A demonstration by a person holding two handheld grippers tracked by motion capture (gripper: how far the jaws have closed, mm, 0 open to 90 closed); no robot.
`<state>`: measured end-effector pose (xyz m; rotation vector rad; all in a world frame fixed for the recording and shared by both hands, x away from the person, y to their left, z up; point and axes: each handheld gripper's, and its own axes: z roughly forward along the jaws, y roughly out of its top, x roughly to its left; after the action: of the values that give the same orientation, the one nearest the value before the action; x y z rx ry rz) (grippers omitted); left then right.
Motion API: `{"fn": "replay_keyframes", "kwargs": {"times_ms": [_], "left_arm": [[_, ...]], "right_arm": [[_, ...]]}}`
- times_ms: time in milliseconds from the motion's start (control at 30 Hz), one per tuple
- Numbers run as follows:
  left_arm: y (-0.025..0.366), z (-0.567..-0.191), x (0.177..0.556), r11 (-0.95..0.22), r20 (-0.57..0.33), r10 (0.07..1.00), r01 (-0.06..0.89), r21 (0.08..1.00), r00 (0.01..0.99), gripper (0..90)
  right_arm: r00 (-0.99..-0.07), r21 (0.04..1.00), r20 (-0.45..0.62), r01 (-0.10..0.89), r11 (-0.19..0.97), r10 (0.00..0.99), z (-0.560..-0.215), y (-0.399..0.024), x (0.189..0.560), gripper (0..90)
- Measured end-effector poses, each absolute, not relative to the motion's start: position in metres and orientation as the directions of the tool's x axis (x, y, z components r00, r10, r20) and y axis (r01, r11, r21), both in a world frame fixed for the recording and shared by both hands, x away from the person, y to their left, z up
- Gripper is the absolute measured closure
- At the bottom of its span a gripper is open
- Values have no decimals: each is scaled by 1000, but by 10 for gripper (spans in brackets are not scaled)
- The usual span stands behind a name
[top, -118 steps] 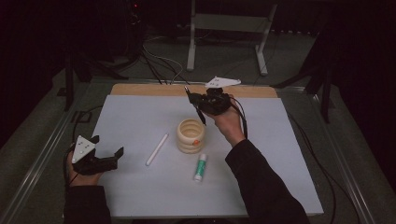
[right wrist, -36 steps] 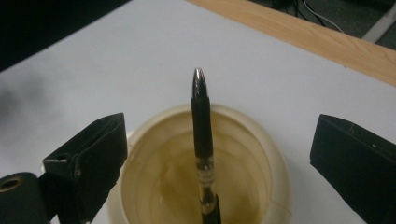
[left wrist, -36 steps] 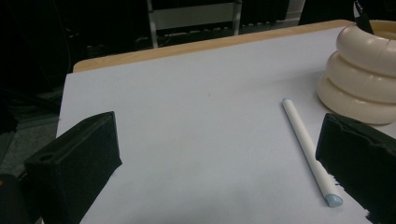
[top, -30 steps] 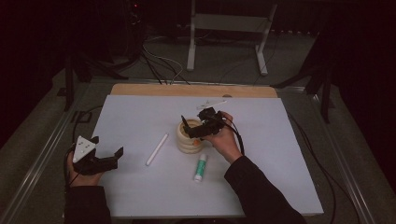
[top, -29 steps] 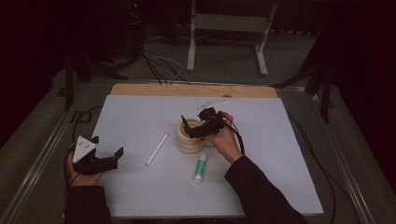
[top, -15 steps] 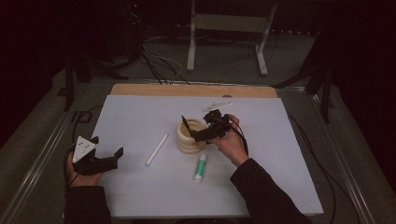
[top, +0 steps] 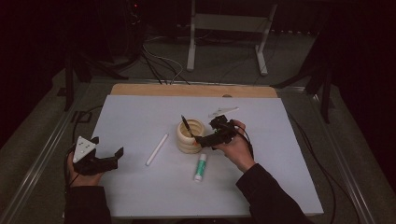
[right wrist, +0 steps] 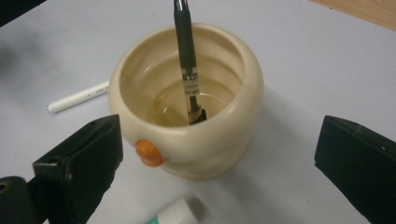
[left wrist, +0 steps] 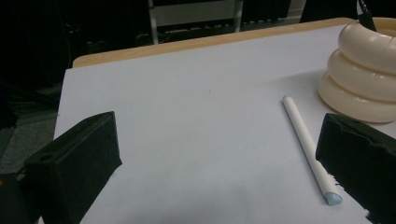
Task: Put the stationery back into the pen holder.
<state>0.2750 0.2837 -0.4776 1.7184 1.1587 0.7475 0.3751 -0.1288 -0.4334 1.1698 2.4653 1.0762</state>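
A cream ribbed cup [top: 190,137] stands mid-table with a black pen [top: 185,124] leaning inside it. My right gripper [top: 206,132] is open just right of the cup, nothing between its jaws. In the right gripper view the cup [right wrist: 224,140] sits between the open jaws of that gripper [right wrist: 219,126], with the pen [right wrist: 187,60] upright in it. A white pen [top: 157,149] lies left of the cup and a glue stick [top: 200,167] lies in front of it. My left gripper [top: 108,145] rests open at the near left, its view facing the white pen [left wrist: 306,140] and cup [left wrist: 369,70].
A white mat [top: 140,116] covers the table, with a wooden strip [top: 194,90] along the far edge. Cables [top: 159,60] and a metal stand [top: 226,28] lie on the floor beyond. A metal rail [top: 42,154] runs along the left side.
My right gripper came from the far edge to the cup, let the black pen go inside it, then opened and drew back slightly to the right. The left gripper stayed put.
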Motion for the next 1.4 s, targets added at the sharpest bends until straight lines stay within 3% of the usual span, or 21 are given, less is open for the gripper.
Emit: {"fn": "replay_keyframes", "kwargs": {"times_ms": [1400], "left_arm": [[284,-478,275,-147,-5,928,380,913,373,1]], "right_arm": [[-636,586,109,662,467,764,-473,-122,335,46]]}}
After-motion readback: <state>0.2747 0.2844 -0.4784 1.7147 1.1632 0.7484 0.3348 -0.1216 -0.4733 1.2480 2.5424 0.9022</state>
